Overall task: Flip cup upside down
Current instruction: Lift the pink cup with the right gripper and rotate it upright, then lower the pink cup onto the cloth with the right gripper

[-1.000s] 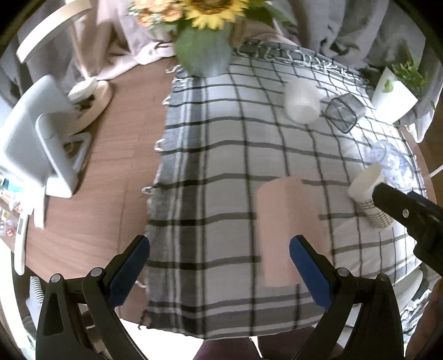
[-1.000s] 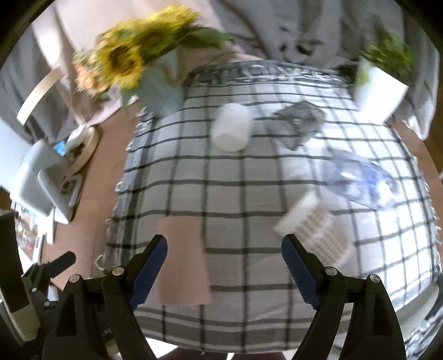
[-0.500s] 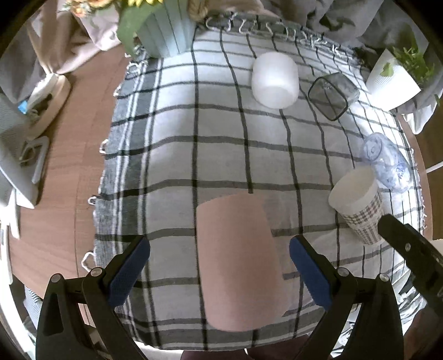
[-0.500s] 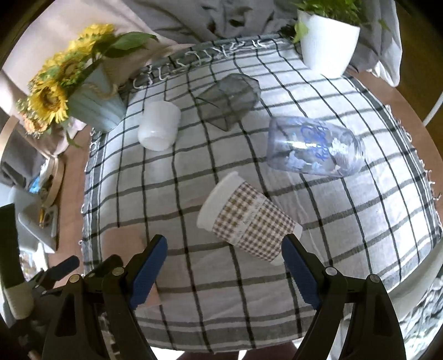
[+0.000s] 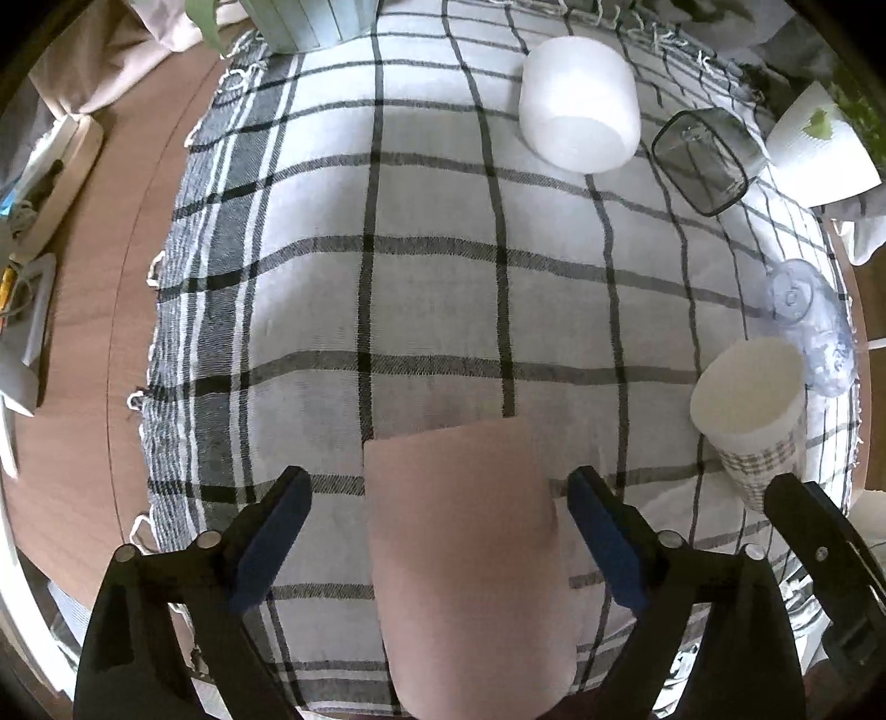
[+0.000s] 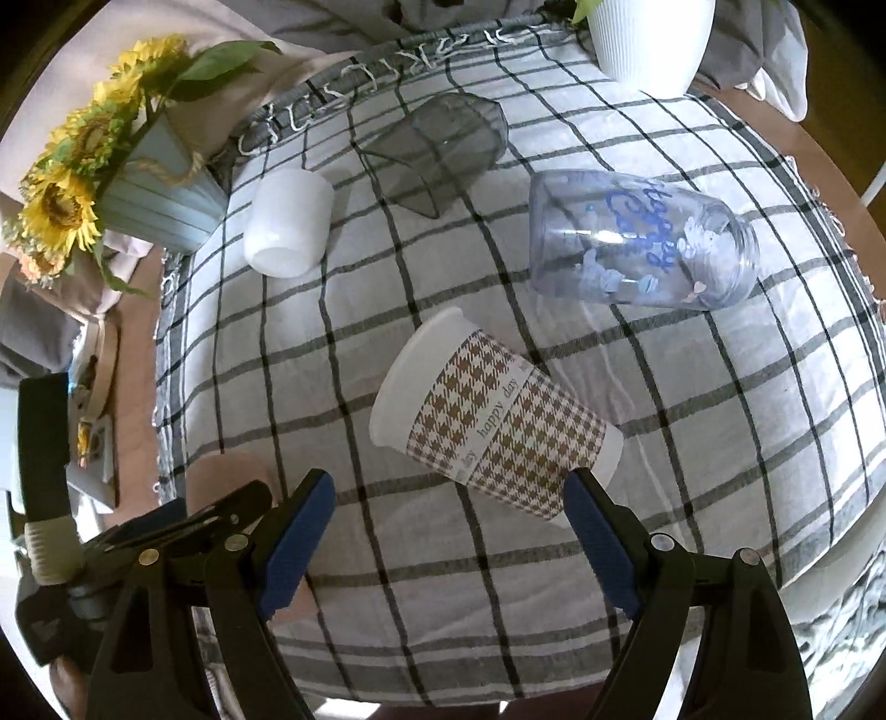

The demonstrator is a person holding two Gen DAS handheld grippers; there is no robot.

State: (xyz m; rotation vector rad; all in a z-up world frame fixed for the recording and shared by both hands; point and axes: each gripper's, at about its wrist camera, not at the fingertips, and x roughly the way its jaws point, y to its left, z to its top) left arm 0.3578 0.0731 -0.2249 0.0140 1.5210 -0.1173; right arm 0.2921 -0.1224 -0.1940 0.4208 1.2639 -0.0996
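Note:
A pink cup [image 5: 470, 559] lies on its side on the checked cloth [image 5: 432, 288]; its far end sits between the open fingers of my left gripper [image 5: 437, 531], with gaps on both sides. A houndstooth paper cup [image 6: 493, 423] lies on its side, rim toward the left. My right gripper [image 6: 448, 531] is open just short of it, the right fingertip [image 6: 578, 498] near the cup's base. The paper cup also shows in the left wrist view [image 5: 750, 410]. A sliver of the pink cup [image 6: 232, 471] shows behind the left gripper in the right wrist view.
A white cup [image 6: 288, 224], a smoky square glass [image 6: 437, 149] and a clear printed jar [image 6: 637, 241] lie on the cloth further back. A sunflower pot [image 6: 155, 199] stands back left, a white plant pot [image 6: 648, 39] back right. Bare wooden table [image 5: 83, 343] lies left.
Both grippers have moved forward and down toward the table. The pink cup now sits between the left fingers, and the paper cup is closer to the right fingers. Both stay open.

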